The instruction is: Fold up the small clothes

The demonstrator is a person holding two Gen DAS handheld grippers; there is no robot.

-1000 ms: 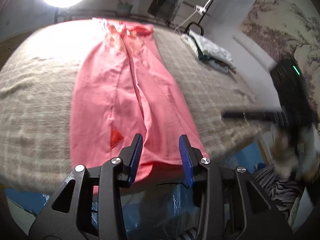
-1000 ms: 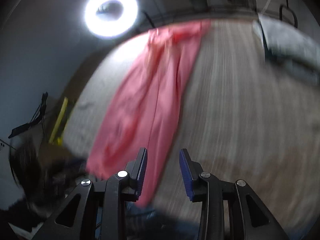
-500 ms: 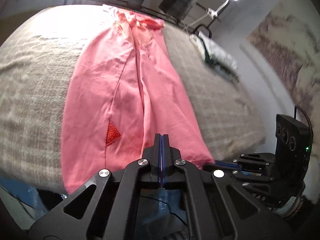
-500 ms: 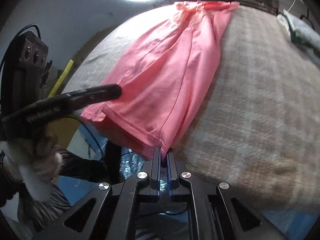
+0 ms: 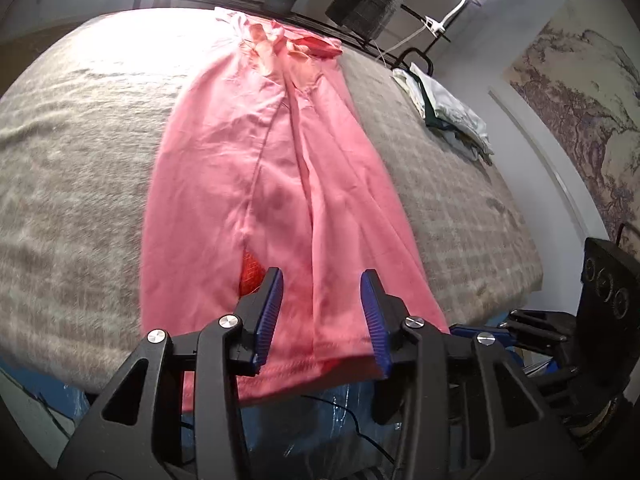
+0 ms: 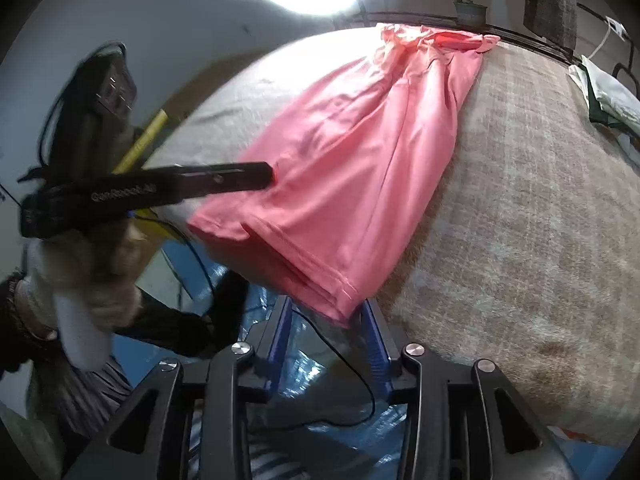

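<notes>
One pink garment (image 5: pixel 276 184) lies lengthwise down the middle of the frame on the plaid-covered worktop (image 5: pixel 72 184), its bunched far end at the upper centre and its hemmed near edge hanging just over the worktop's front edge at the bottom. That overhang looks deliberate: it leaves the hem free for me to reach from below and in front. A small red patch (image 5: pixel 250 276) shows near the hem, partly hidden behind my left finger.

My left gripper (image 5: pixel 322 312) has its jaws apart, straddling the hem so that cloth lies between the blue pads without being pinched. My right gripper (image 6: pixel 326 332) also has its jaws apart, placed at the lower right corner of the hem in its own view, the corner just above the gap. I judge both are set at the two near corners so the hem can be gripped and carried toward the far end for a first fold.

At the upper right of the left view a stack of folded clothes (image 5: pixel 444 112) sits near the worktop's far side, well apart from the garment.
</notes>
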